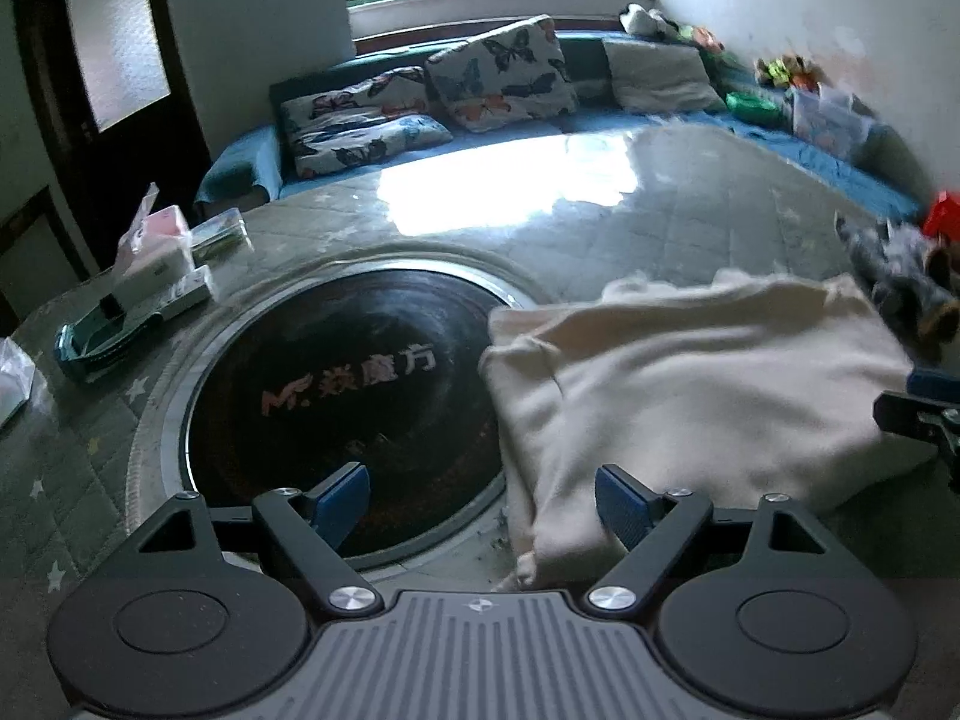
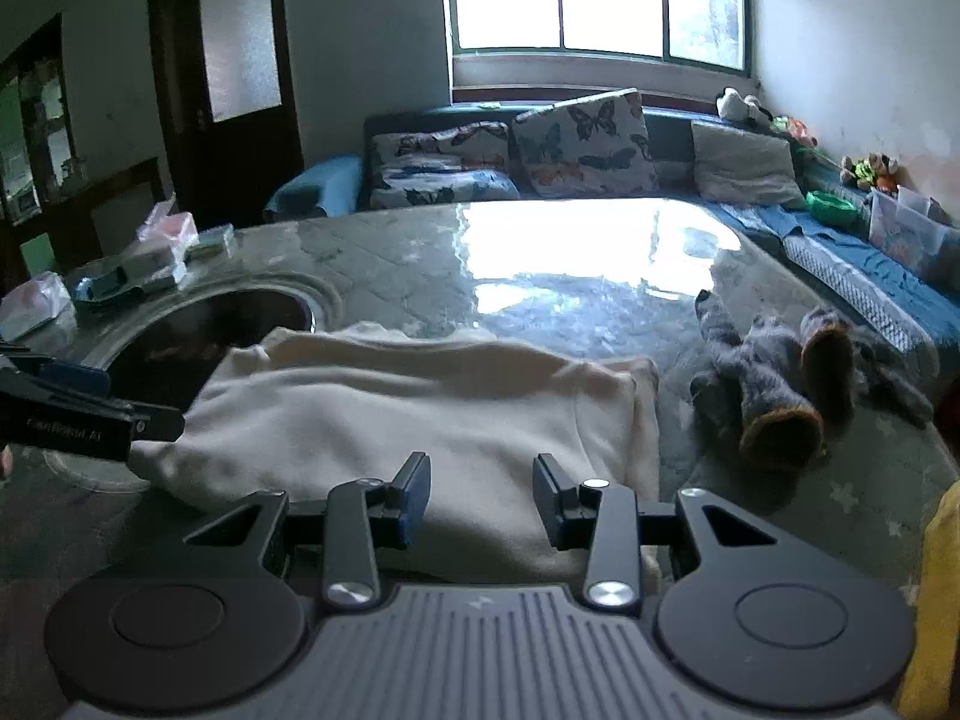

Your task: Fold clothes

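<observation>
A cream garment lies folded into a thick rectangle on the table, right of a round black inset. My left gripper is open wide at the garment's near left corner. One pad hangs over the cloth and the other over the black inset, with nothing pinched. In the right wrist view the same garment lies straight ahead. My right gripper hovers over its near edge, jaws partly apart, with flat cloth showing in the gap and not pressed. The left gripper shows at the garment's left end.
Grey fuzzy socks with brown cuffs lie right of the garment. Small boxes and packets sit at the table's left edge. A blue sofa with butterfly cushions runs behind the glossy quilted table. Something yellow is at the right edge.
</observation>
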